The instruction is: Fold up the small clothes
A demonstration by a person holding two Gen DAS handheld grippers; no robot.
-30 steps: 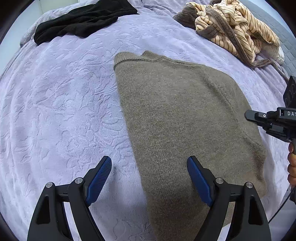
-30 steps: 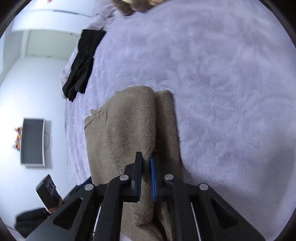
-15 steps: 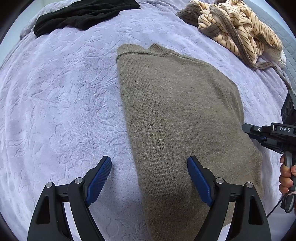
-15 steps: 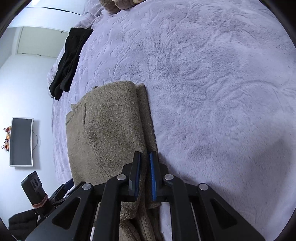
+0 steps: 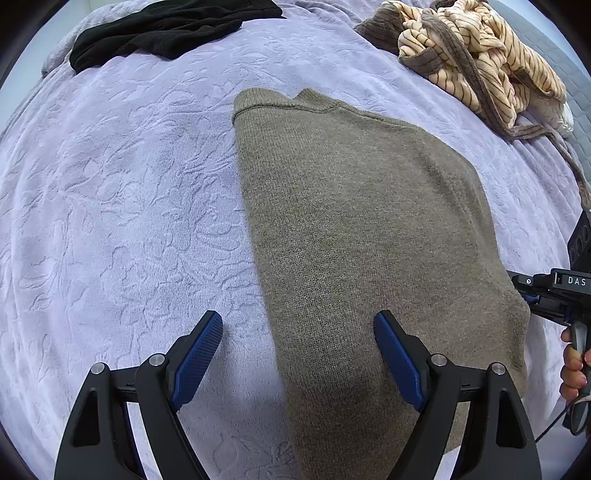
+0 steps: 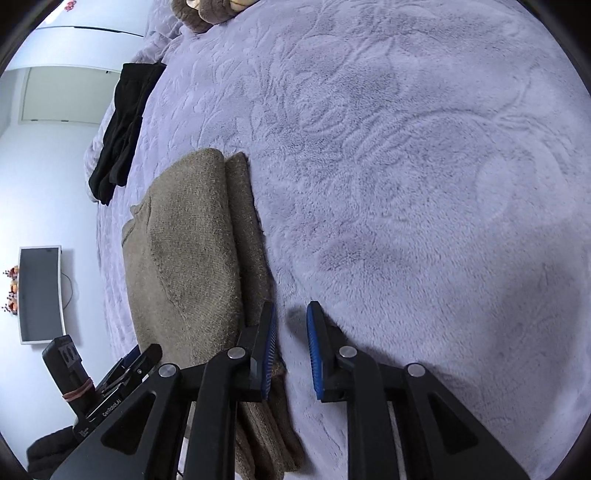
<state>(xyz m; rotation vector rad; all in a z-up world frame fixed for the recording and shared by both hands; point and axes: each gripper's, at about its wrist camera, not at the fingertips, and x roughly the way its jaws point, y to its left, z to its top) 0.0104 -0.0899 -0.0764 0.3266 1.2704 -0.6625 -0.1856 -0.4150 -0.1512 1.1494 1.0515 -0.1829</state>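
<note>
Brown knitwear, a folded sweater (image 5: 362, 229), is laid flat on the lavender embossed bedspread (image 5: 122, 206), with its ribbed collar turned toward the far edge of the bed. From the right wrist view the sweater (image 6: 192, 251) is seen doubled along its right side, where stacked layers form a thick fold.

The left gripper (image 5: 297, 360) is held above the near end of the sweater with its fingers spread wide and nothing between them; one blue pad (image 5: 197, 360) is seen over bare bedspread and the other over the knit.

The right gripper (image 6: 290, 350) is positioned at the sweater's folded right edge, its fingers parted by a narrow gap and nothing gripped; the left pad (image 6: 269, 350) is seen against the fold, though contact cannot be judged, and the other over the bedspread (image 6: 406, 184).

A black garment (image 5: 162, 31) is spread near the far left corner of the bed, well apart from the sweater. A heap of cream striped clothing (image 5: 476, 55) with brown trim is piled at the far right corner. A wall-mounted screen (image 6: 38, 293) is visible beyond the bed in the right wrist view.
</note>
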